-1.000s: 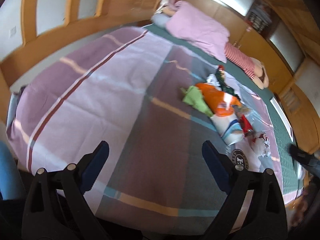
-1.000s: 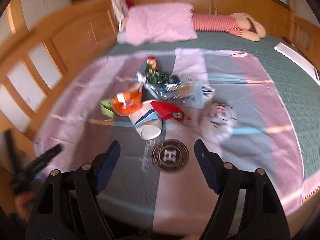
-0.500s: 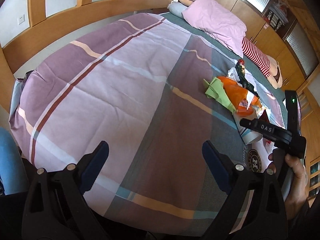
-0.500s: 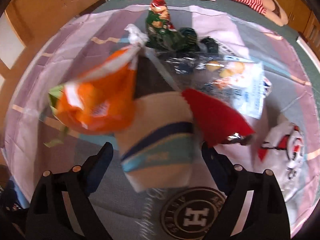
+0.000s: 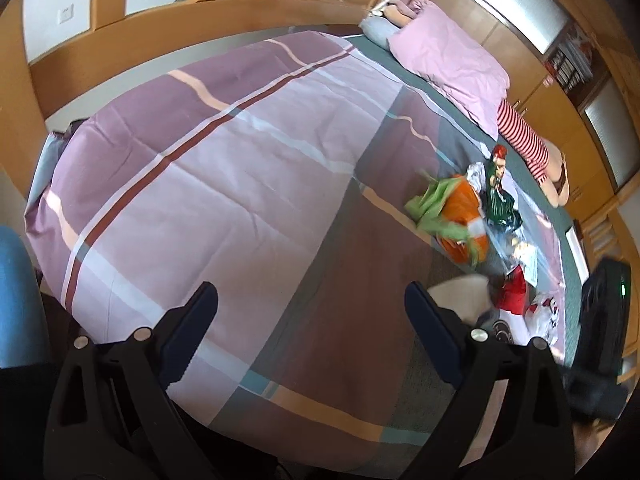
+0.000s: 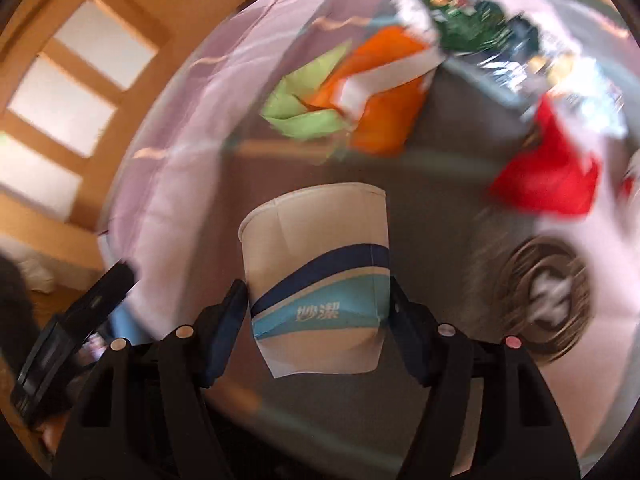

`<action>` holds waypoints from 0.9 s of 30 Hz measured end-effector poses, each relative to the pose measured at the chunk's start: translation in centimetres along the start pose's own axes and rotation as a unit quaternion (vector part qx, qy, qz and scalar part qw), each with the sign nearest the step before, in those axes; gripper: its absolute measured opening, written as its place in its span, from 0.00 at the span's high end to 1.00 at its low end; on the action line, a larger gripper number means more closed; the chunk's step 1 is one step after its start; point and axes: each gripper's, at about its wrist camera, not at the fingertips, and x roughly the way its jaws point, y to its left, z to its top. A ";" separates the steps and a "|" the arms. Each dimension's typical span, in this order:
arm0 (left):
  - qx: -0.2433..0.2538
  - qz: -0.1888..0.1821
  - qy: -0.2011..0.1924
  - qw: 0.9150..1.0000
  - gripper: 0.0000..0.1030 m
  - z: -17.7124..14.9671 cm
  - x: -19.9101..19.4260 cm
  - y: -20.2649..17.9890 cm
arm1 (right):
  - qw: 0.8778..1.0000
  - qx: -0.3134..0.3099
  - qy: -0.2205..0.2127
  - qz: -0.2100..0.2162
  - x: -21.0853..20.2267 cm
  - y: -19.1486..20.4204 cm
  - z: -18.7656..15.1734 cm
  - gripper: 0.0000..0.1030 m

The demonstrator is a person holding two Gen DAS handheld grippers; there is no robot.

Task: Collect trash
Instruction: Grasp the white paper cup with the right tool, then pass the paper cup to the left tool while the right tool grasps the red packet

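A white paper cup [image 6: 320,264] with blue bands sits between the pads of my right gripper [image 6: 316,312]. Its jaws are closing and both pads touch the cup's sides. The cup's rim points away from me. Beyond it on the bed lies a heap of trash: an orange bag [image 6: 384,92], green paper [image 6: 304,112], a red wrapper [image 6: 548,176], a dark green wrapper [image 6: 460,28] and clear plastic [image 6: 540,68]. My left gripper [image 5: 312,320] hangs open over the striped bedspread [image 5: 224,168], left of the heap, with nothing between its fingers. In the left wrist view the cup [image 5: 460,296] shows blurred.
A pink pillow [image 5: 452,64] and a red-striped plush toy [image 5: 524,140] lie at the head of the bed. Wooden panelling [image 5: 160,40] runs along the far side. A round emblem [image 6: 544,296] is printed on the bedspread right of the cup.
My right gripper has dropped toward the heap and closed in on the paper cup, which now sits between its pads. The left gripper has hardly shifted.
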 end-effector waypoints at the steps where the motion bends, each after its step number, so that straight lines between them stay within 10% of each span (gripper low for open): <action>1: -0.004 0.000 0.000 1.000 0.09 0.0 -0.1 0.1 | 1.000 0.003 0.004 0.010 0.1 0.2 -0.2 0.34; 8: -0.017 0.000 -0.006 1.000 0.09 -0.1 -0.4 0.5 | 0.998 0.001 0.019 0.053 0.5 1.6 -0.4 0.31; 14: -0.027 -0.008 0.003 1.000 0.09 -0.1 -0.2 0.8 | 0.996 0.036 -0.060 0.055 -4.4 -1.4 0.4 0.27; 21: -0.013 -0.023 0.018 1.000 0.08 -0.2 0.2 0.1 | 0.977 0.103 -0.177 -0.053 -10.4 -6.9 2.2 0.27; 27: 0.008 -0.041 0.029 0.999 0.08 -0.6 0.6 -0.8 | 0.968 0.126 -0.163 -0.142 -8.3 -9.4 5.0 0.27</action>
